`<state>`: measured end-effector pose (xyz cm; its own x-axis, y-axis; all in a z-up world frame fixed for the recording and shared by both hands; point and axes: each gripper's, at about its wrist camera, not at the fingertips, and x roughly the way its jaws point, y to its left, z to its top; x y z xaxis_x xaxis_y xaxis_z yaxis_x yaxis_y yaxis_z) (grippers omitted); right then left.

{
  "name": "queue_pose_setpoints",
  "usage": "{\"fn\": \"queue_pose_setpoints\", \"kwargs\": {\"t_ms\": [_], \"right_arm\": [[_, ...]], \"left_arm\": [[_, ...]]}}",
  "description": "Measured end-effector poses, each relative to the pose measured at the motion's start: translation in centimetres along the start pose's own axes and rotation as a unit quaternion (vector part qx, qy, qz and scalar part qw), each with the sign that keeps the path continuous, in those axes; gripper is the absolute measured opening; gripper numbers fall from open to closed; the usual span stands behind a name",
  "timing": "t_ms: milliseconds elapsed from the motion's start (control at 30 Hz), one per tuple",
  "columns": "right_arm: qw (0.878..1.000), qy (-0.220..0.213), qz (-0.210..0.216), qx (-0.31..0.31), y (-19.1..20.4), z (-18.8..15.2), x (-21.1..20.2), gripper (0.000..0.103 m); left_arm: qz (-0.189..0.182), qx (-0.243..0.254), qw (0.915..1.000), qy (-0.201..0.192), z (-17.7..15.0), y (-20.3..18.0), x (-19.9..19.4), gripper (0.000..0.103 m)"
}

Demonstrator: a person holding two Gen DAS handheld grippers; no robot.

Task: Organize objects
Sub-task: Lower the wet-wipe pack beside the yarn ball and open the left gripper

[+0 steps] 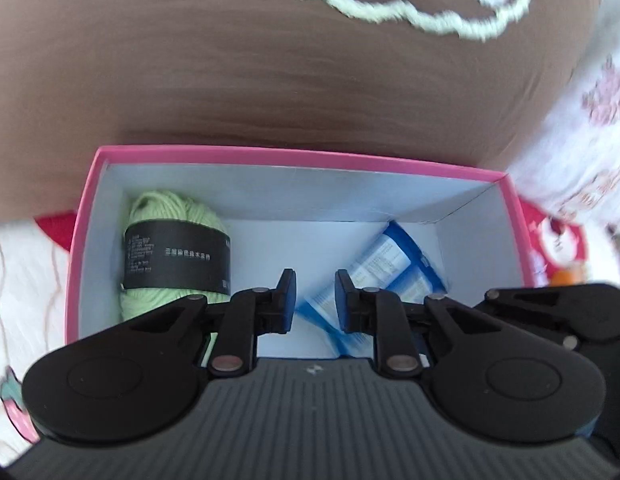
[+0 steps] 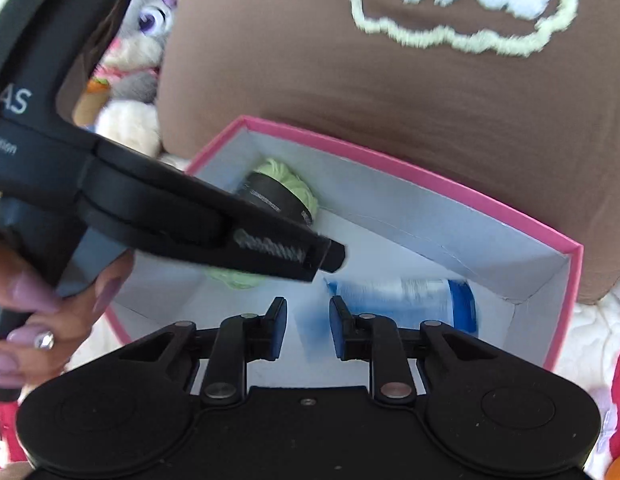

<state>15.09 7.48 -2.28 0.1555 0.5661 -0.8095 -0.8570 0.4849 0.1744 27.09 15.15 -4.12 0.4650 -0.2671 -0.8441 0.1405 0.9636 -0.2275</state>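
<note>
A pink box (image 1: 294, 154) with a white inside sits on the bed; it also shows in the right wrist view (image 2: 430, 178). A green yarn skein (image 1: 170, 212) with a black label lies at its left end, also in the right wrist view (image 2: 286, 176). A blue-and-white packet (image 1: 390, 260) lies at the right end, also in the right wrist view (image 2: 410, 296). My left gripper (image 1: 315, 300) is open and empty above the box's middle. My right gripper (image 2: 308, 328) is open and empty above the packet. The left gripper's body crosses the right wrist view.
A brown cushion (image 1: 270, 60) with a fluffy cloud pattern stands right behind the box. Plush toys (image 2: 138, 40) lie at the back left in the right wrist view. A white patterned bedsheet (image 1: 582, 128) and red fabric (image 1: 558, 240) surround the box.
</note>
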Motion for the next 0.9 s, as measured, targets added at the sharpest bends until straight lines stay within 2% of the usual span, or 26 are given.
{"fn": "queue_pose_setpoints", "kwargs": {"t_ms": [133, 300, 500, 600, 633, 667, 800, 867, 900], "right_arm": [[1.000, 0.013, -0.001, 0.019, -1.3, -0.2, 0.4, 0.026], [0.999, 0.035, -0.021, -0.011, -2.5, -0.3, -0.1, 0.030], [0.994, 0.043, -0.057, -0.079, -3.1, -1.1, -0.7, 0.046], [0.991, 0.044, -0.057, -0.111, -2.9, -1.5, -1.1, 0.046], [0.989, 0.049, -0.055, -0.125, -2.7, -1.7, -1.1, 0.047], [0.987, 0.055, -0.058, -0.139, -2.5, -1.7, -1.0, 0.048], [0.975, 0.069, -0.072, -0.198, -1.9, -2.1, -0.8, 0.052], [0.971, 0.075, -0.067, -0.216, -2.0, -2.4, -0.8, 0.053], [0.970, 0.076, -0.064, -0.220, -2.0, -2.4, -0.9, 0.053]], "left_arm": [[-0.004, -0.004, 0.9999, 0.013, -0.6, 0.3, 0.8, 0.020], [-0.005, -0.007, 0.9995, 0.030, -1.7, 0.7, 1.2, 0.020], [-0.033, -0.040, 0.9954, 0.080, -3.4, 0.6, 2.9, 0.026], [-0.044, -0.061, 0.9917, 0.104, -4.0, 0.4, 4.0, 0.033], [-0.046, -0.070, 0.9906, 0.108, -4.1, 0.4, 4.4, 0.043], [-0.047, -0.078, 0.9897, 0.110, -4.1, 0.3, 4.7, 0.044], [-0.043, -0.108, 0.9870, 0.112, -3.9, 0.2, 5.8, 0.046], [-0.043, -0.131, 0.9840, 0.112, -3.8, 0.1, 6.4, 0.044], [-0.038, -0.140, 0.9833, 0.109, -3.8, 0.0, 6.5, 0.039]]}}
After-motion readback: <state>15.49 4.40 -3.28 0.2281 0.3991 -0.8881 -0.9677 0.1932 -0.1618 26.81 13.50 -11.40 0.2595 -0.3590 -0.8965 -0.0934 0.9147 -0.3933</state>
